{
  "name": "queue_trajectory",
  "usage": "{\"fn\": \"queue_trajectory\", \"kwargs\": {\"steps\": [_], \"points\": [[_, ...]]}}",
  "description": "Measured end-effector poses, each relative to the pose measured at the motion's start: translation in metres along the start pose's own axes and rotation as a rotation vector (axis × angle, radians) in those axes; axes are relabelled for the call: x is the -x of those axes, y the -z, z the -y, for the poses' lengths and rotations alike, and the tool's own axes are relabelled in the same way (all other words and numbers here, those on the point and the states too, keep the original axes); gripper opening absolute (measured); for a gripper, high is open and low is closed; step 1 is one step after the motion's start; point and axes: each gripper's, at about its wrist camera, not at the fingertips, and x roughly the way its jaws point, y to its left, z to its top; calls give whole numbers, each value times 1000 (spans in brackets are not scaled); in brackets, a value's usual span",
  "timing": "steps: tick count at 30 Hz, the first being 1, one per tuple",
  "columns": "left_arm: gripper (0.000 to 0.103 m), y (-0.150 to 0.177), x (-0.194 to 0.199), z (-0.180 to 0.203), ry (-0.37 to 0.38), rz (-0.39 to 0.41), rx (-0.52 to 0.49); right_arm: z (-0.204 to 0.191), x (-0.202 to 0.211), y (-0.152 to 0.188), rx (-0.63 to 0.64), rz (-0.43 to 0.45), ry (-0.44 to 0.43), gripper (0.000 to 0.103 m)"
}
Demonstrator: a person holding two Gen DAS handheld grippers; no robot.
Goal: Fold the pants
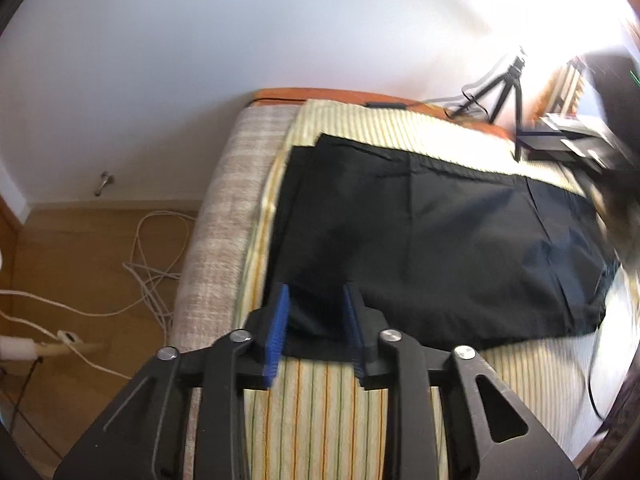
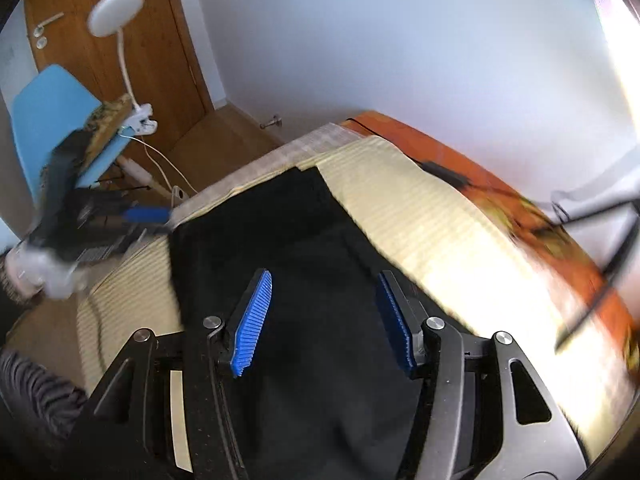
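Note:
Black pants [image 1: 440, 240] lie folded flat on the bed's striped sheet [image 1: 320, 400]. My left gripper [image 1: 316, 292] is at their near left corner by the mattress edge. Its blue pads [image 1: 280, 320] stand apart on either side of that corner, and the cloth between them lies loose. In the right wrist view my right gripper [image 2: 324, 276] hovers over the black pants [image 2: 280, 220] with its jaws wide and nothing in them. The left gripper shows there as a blur with a blue pad [image 2: 146, 214] at the cloth's far left edge.
The bed's left edge drops to a wooden floor with white cables [image 1: 152, 264]. A black tripod [image 1: 508, 80] and dark boxes [image 1: 560, 140] stand at the far right. A blue chair [image 2: 48, 120], a white clip lamp [image 2: 116, 12] and a door [image 2: 160, 60] are beyond the bed.

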Motion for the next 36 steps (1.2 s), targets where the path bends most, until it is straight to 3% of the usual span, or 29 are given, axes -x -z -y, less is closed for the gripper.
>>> {"fn": "queue_trajectory", "kwargs": {"steps": [2, 4, 5, 7, 10, 16, 18, 19, 20, 22, 25, 29, 36], "points": [[28, 3, -4, 3, -6, -9, -26, 0, -27, -22, -11, -32, -19, 56], [34, 5, -7, 4, -6, -14, -38, 3, -55, -41, -39, -65, -56, 56], [40, 6, -8, 3, -2, -18, -41, 2, -66, -49, -44, -72, -48, 57], [41, 10, -13, 3, -5, -31, -57, 3, -92, -65, -49, -94, -43, 61], [45, 16, -18, -1, -41, -39, -68, 5, -124, -72, -87, -127, -89, 65], [48, 17, -28, -14, -12, -34, -13, 8, -174, -76, -120, -188, -106, 65], [48, 19, -29, -13, -15, -22, -19, 6, -176, -78, -113, -160, -121, 59], [48, 19, -29, -12, -17, -14, -23, 5, -176, -79, -111, -157, -130, 37], [48, 20, -30, -11, -15, -9, -27, 4, -178, -80, -112, -160, -136, 22], [48, 21, -29, -10, -19, -1, -31, 2, -178, -82, -95, -155, -128, 13], [47, 22, -28, -7, -22, 12, -42, -7, -172, -83, -41, -133, -97, 6], [47, 24, -21, -7, -9, 21, -49, -19, -159, -87, 21, -86, -47, 6], [47, 28, -8, -19, 20, 40, -5, -33, -152, -107, 82, -41, -41, 5]]}}
